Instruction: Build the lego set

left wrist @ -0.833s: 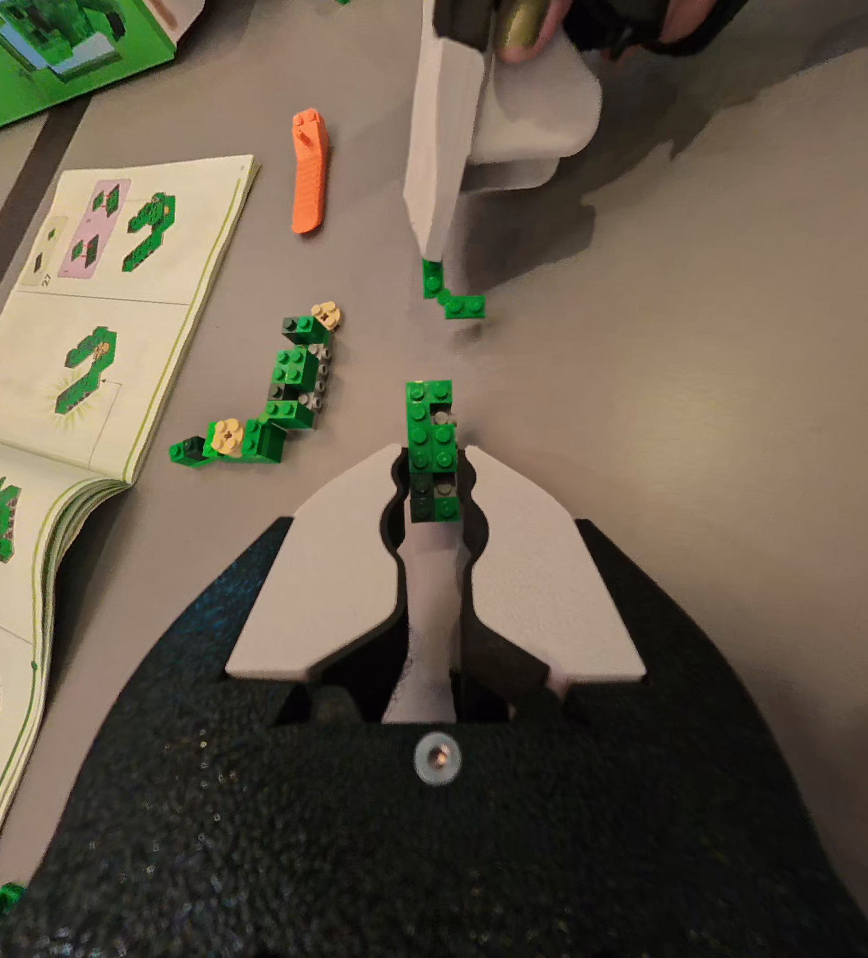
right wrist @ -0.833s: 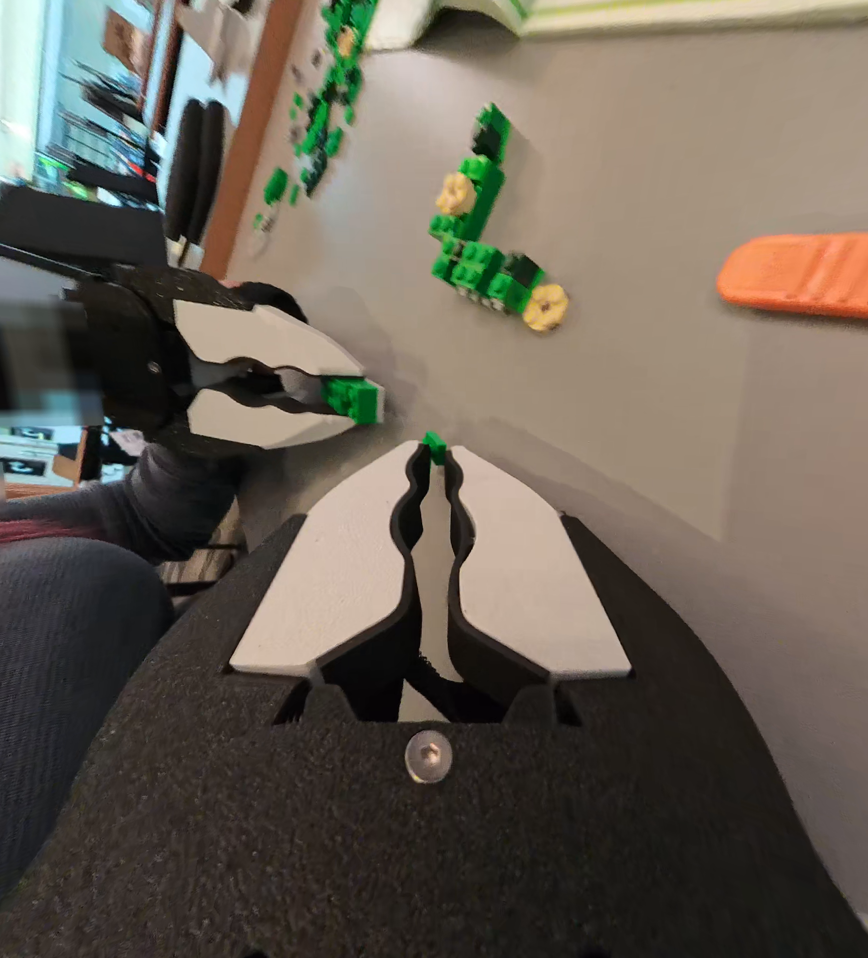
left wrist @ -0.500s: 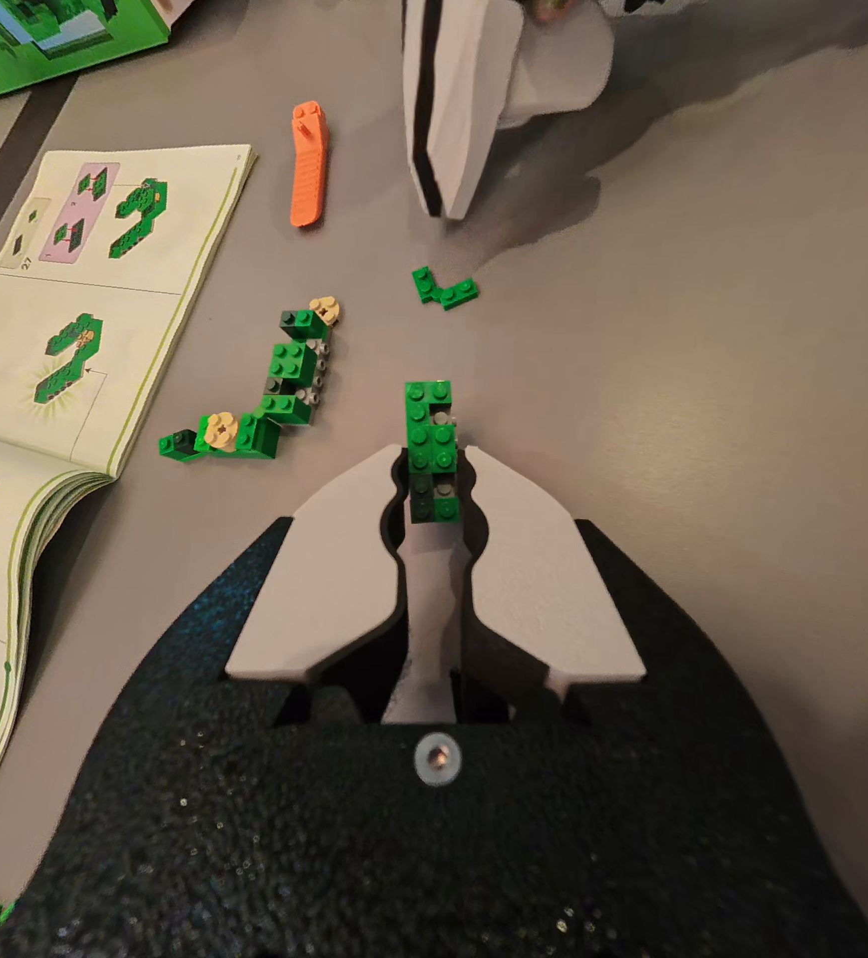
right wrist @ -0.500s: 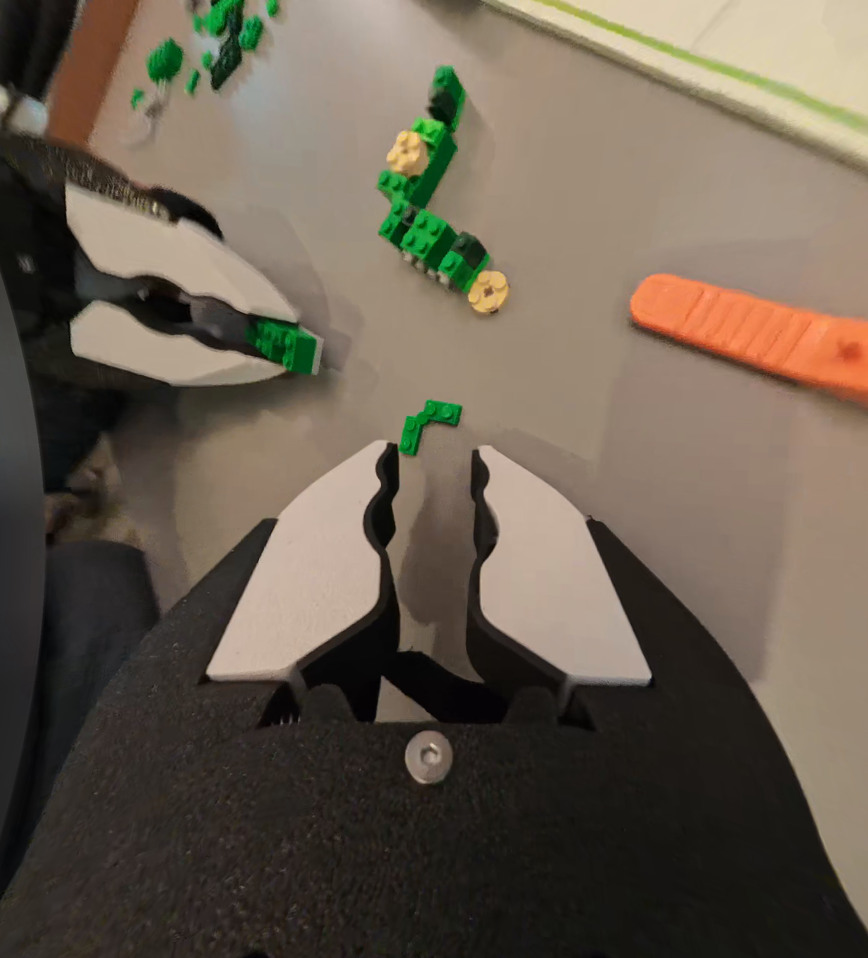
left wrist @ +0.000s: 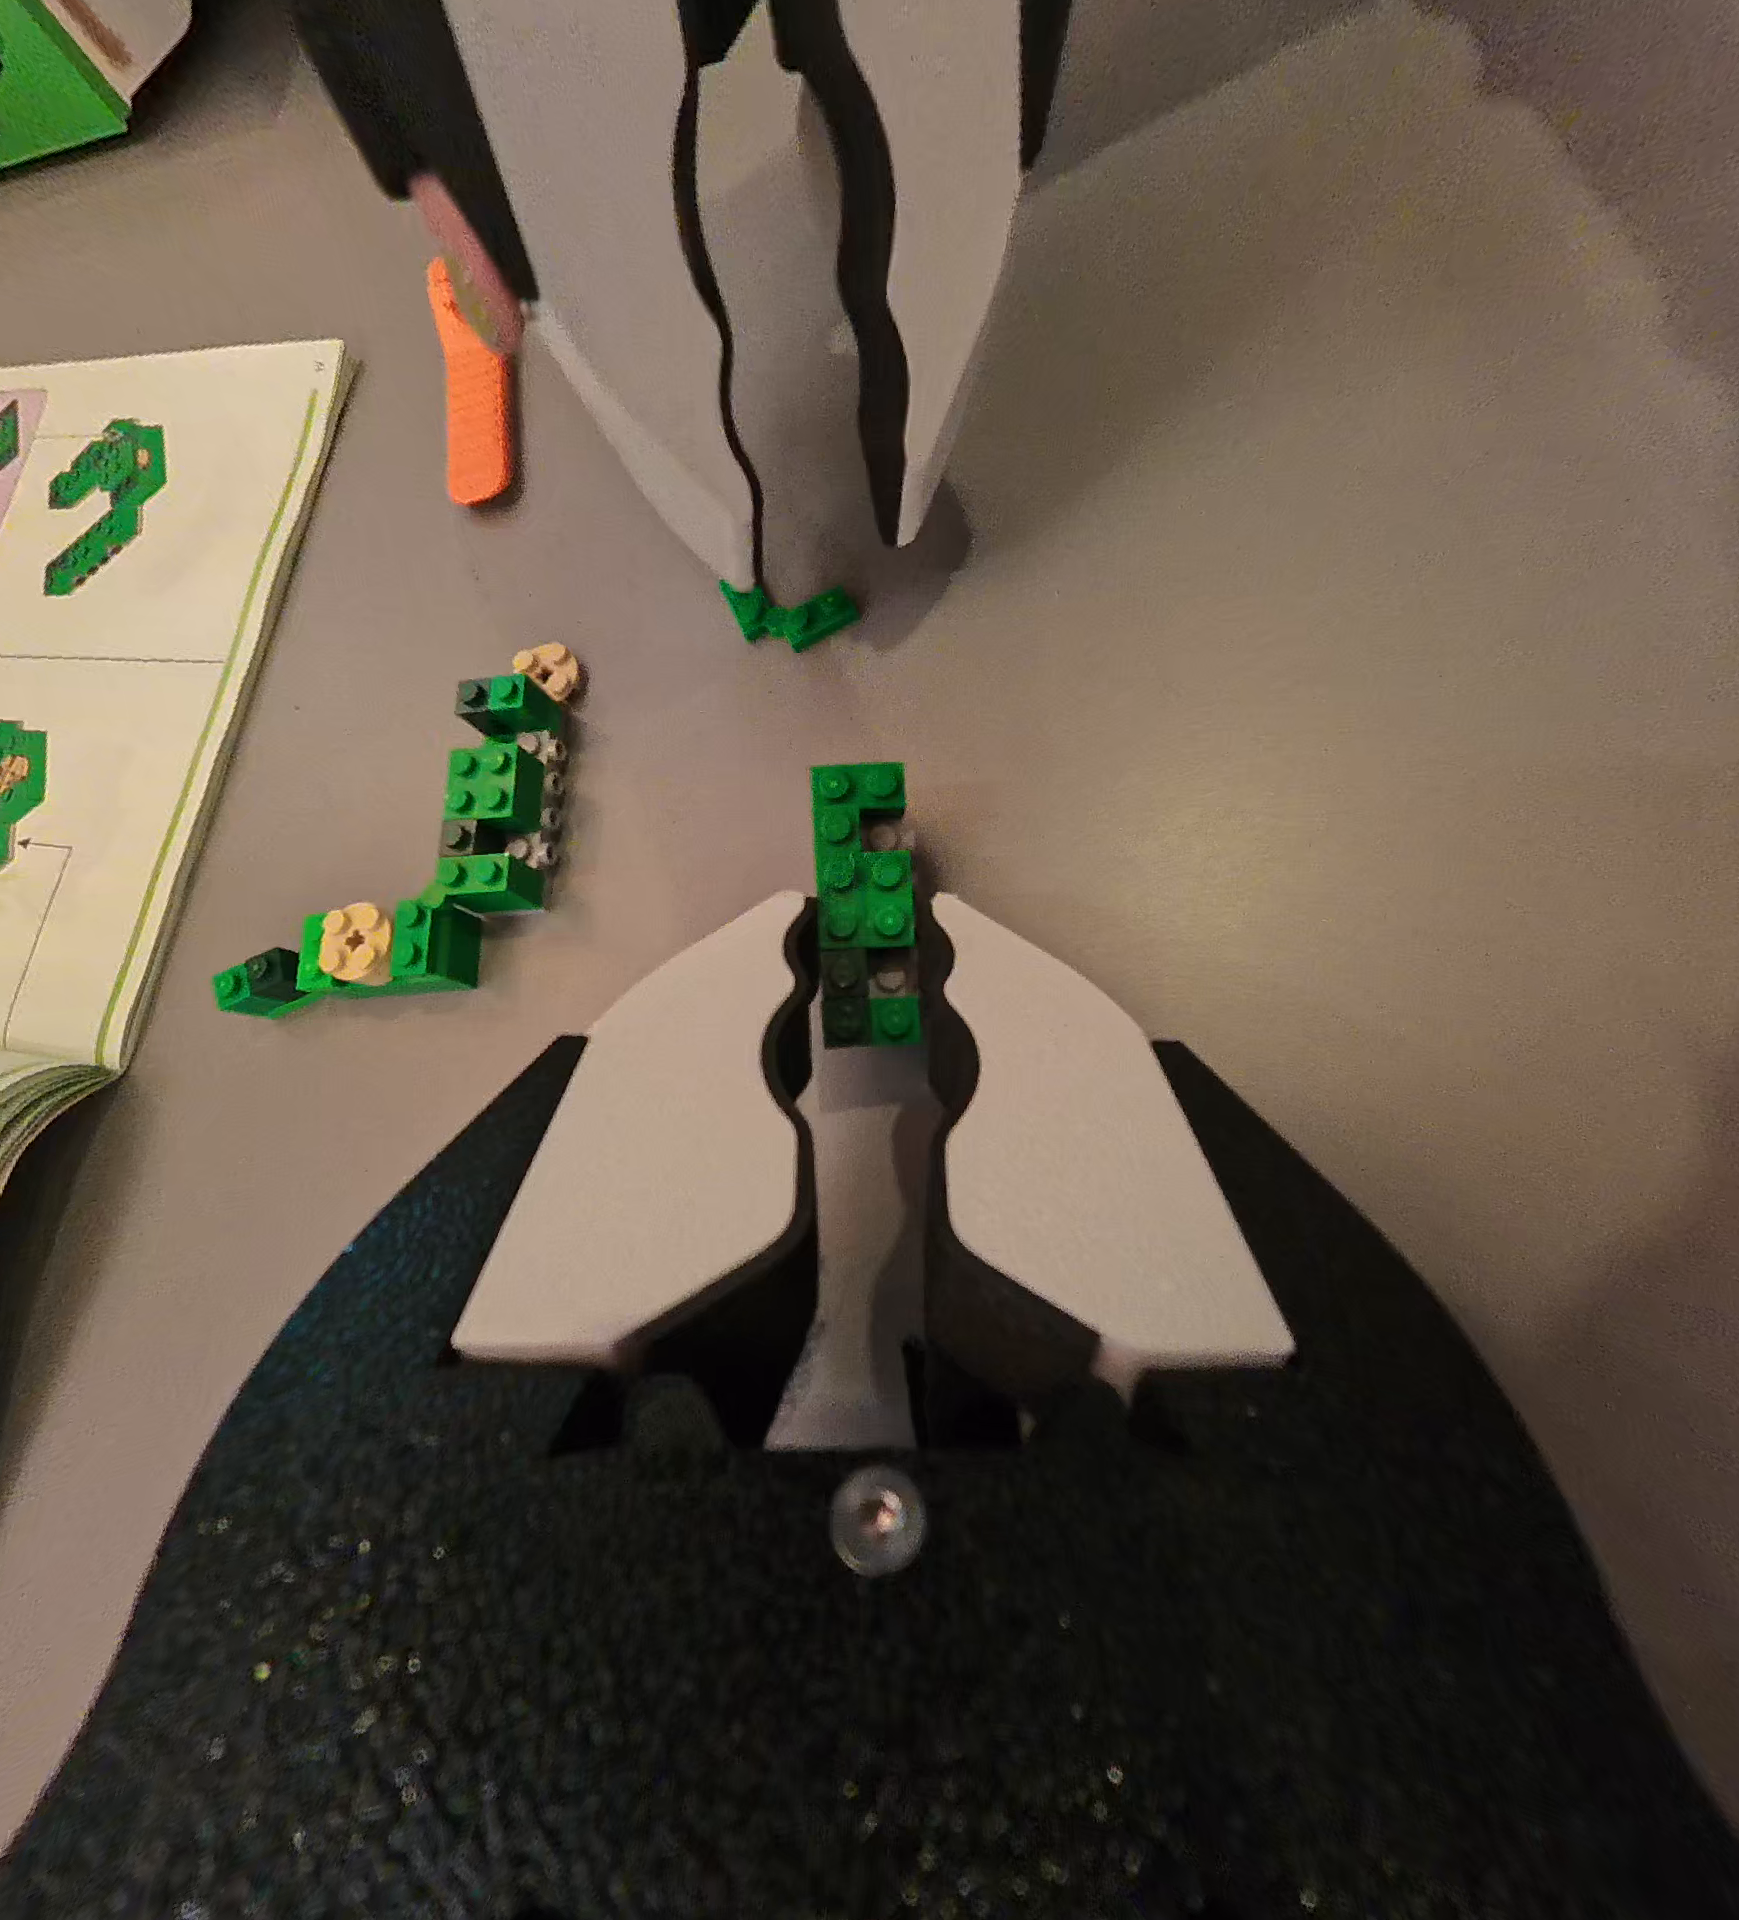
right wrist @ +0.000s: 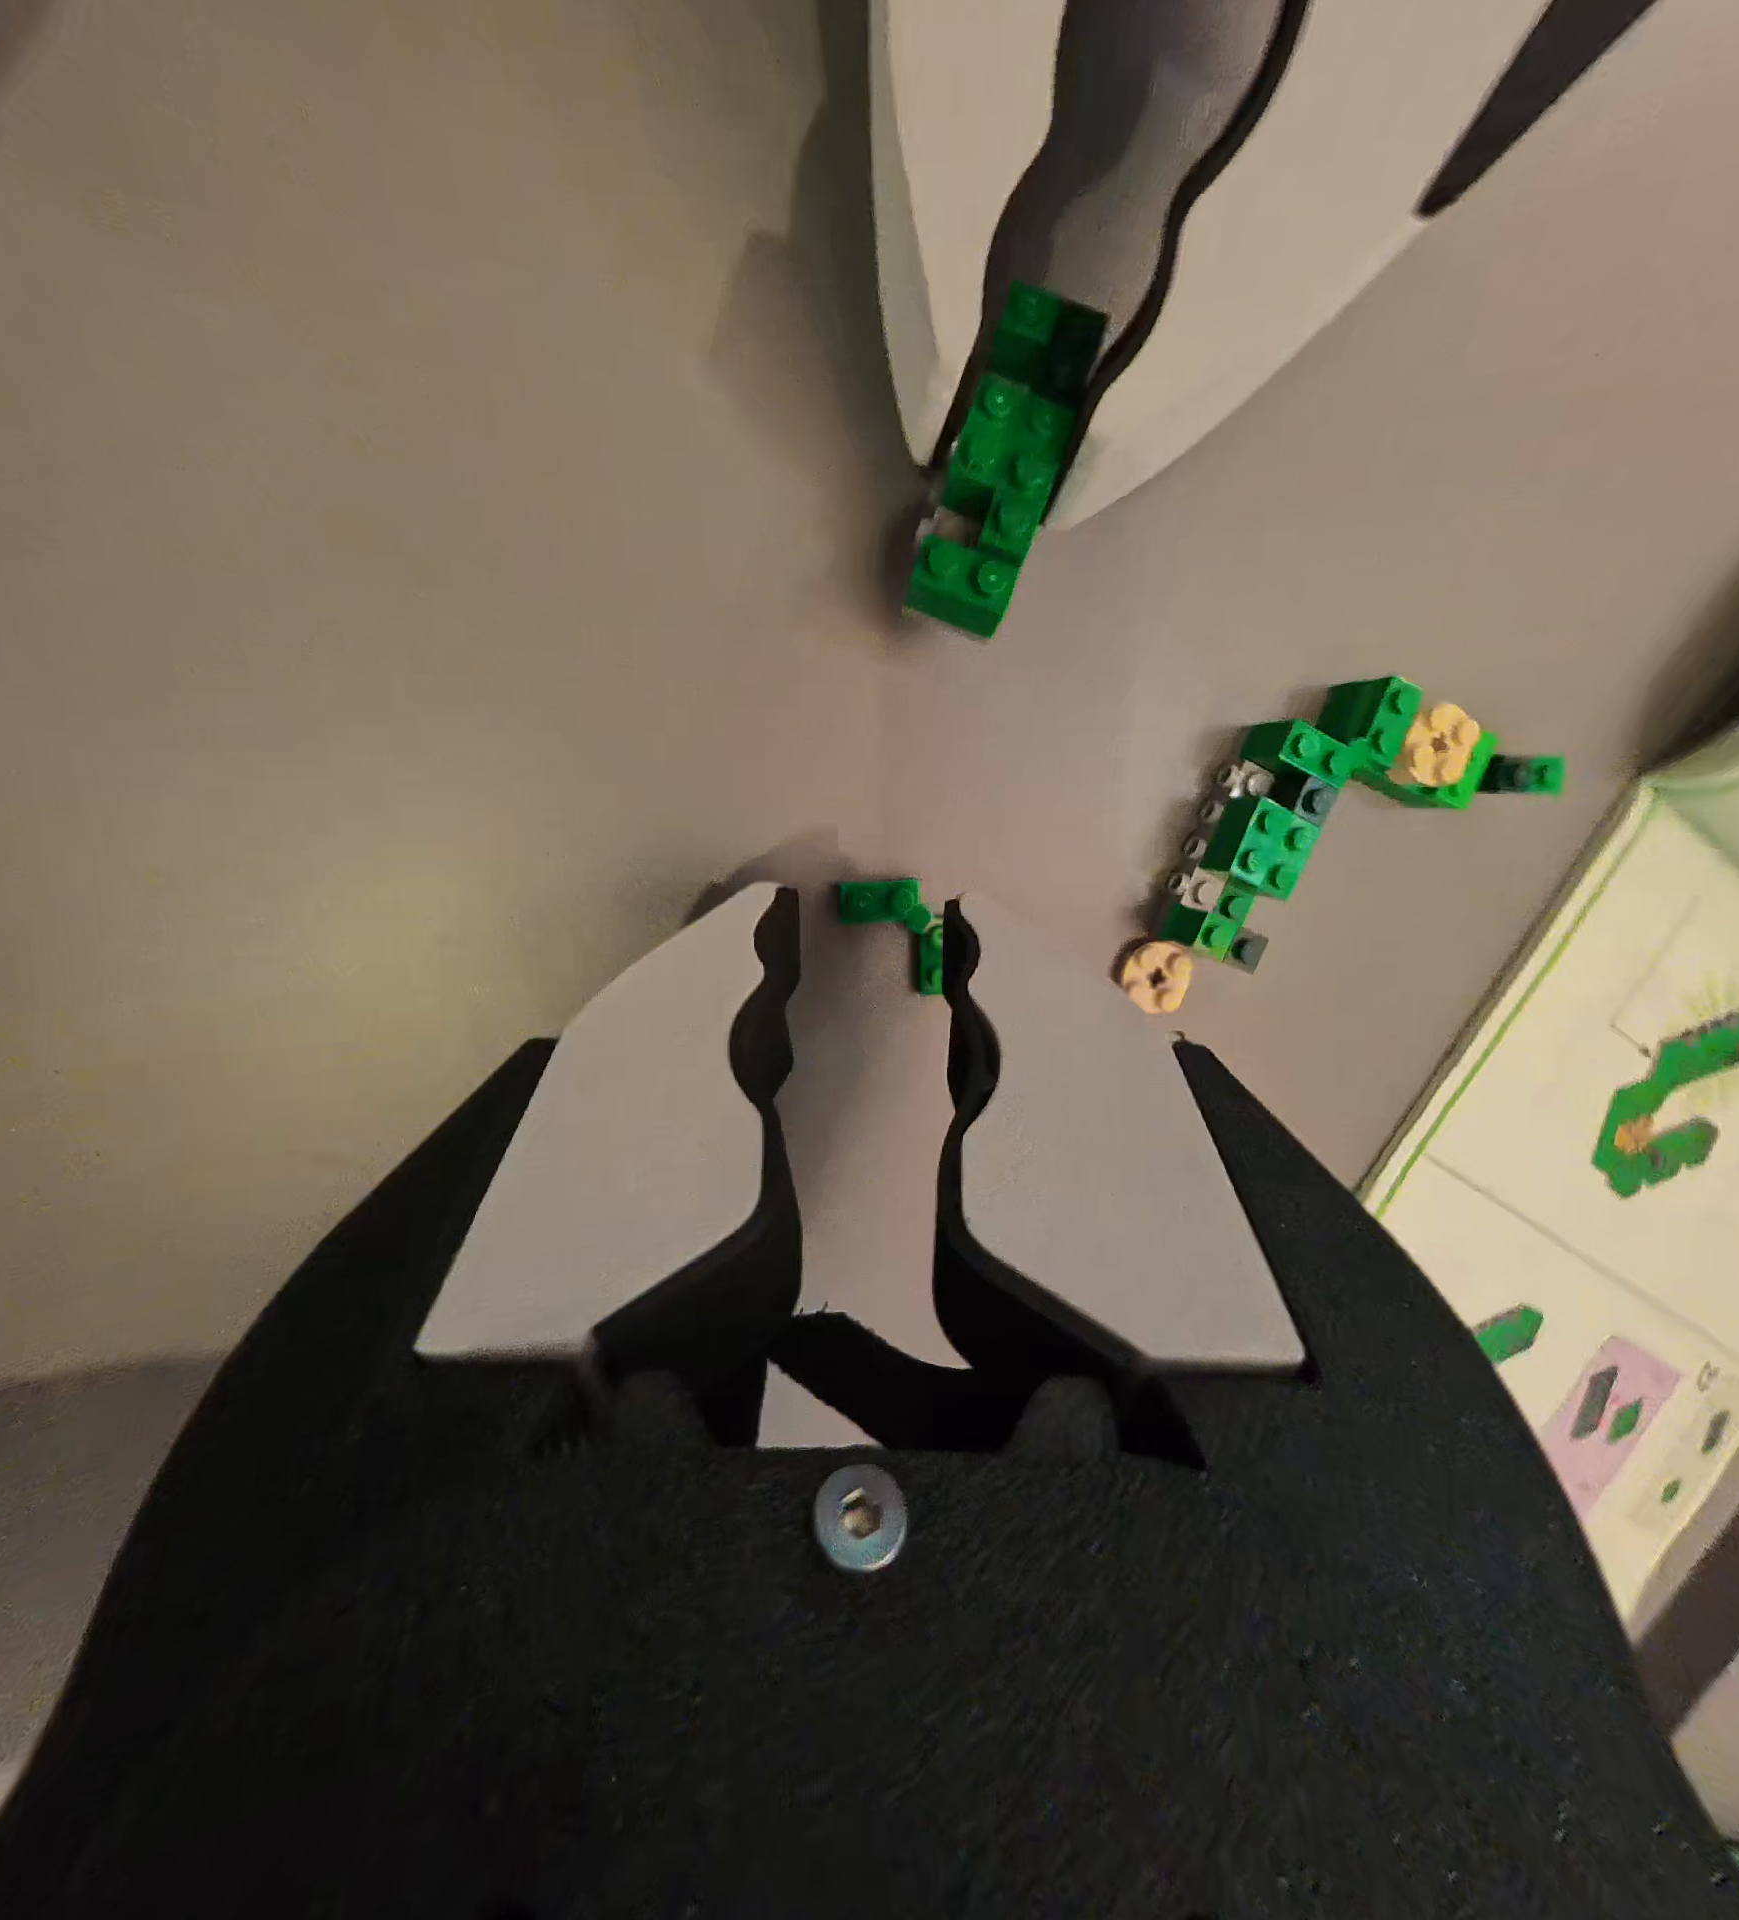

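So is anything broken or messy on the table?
Nothing looks broken or spilled. The small bent green plate piece lies loose between the open right gripper fingers, and the left gripper holds a green brick strip.

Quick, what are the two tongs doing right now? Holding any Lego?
Left tongs: closed on the green brick assembly.
Right tongs: open, holding nothing, with the small green L-shaped piece on the table between the tips.

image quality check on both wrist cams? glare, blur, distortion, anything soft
Left wrist view: warm glare patch on the grey table; fisheye bends the instruction booklet; the right tool up top is soft, the green brick assembly in the left tool sharp. Right wrist view: dimmer glow on the left, smeared edges, small green angled piece reasonably crisp.
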Available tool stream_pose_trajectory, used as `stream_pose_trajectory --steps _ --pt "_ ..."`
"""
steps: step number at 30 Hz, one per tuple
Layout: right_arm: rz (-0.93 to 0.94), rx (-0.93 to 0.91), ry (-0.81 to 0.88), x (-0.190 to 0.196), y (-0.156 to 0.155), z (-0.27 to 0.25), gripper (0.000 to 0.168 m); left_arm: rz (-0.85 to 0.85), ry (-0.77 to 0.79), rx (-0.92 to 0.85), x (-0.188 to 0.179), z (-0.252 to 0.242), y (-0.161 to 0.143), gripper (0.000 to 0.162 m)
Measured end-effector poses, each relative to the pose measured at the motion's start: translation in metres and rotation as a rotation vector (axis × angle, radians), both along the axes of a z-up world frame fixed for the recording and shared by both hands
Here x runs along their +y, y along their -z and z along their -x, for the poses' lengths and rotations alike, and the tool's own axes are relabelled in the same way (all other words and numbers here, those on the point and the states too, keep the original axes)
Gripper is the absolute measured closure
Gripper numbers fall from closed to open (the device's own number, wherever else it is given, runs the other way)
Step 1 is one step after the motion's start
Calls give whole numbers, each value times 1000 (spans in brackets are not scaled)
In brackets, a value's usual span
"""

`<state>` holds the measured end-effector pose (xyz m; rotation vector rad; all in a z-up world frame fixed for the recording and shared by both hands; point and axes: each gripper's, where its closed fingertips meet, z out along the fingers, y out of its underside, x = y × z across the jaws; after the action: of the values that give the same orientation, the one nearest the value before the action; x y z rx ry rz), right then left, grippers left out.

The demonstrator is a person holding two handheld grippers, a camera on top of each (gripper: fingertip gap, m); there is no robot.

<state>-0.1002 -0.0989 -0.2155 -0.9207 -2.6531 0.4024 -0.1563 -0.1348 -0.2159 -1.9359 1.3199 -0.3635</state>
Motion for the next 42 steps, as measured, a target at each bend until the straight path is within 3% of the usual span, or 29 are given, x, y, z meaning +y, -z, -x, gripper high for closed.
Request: stream_pose_trajectory --steps 1,8,14,17,20,24,36,42 --pt "-15 -32 -29 2 2 1 143 2 3 4 0 0 1 145" --pt "-50 -173 -128 3 16 0 145 15 11 0 0 0 2 145" --pt "-14 -179 -52 5 16 2 153 26 -15 -29 2 1 1 145" --pt "-16 -59 71 11 10 15 153 19 -74 -31 8 4 0 145" --pt "101 121 214 -1 -10 34 153 34 -130 -22 12 7 2 145" --pt "129 155 270 -17 -11 43 153 97 -139 -4 10 5 8 146" --pt "-5 69 207 -19 -14 45 153 -60 -96 51 13 1 -3 145" --pt "-109 179 94 -20 -21 45 153 -148 -70 37 13 0 -10 145"
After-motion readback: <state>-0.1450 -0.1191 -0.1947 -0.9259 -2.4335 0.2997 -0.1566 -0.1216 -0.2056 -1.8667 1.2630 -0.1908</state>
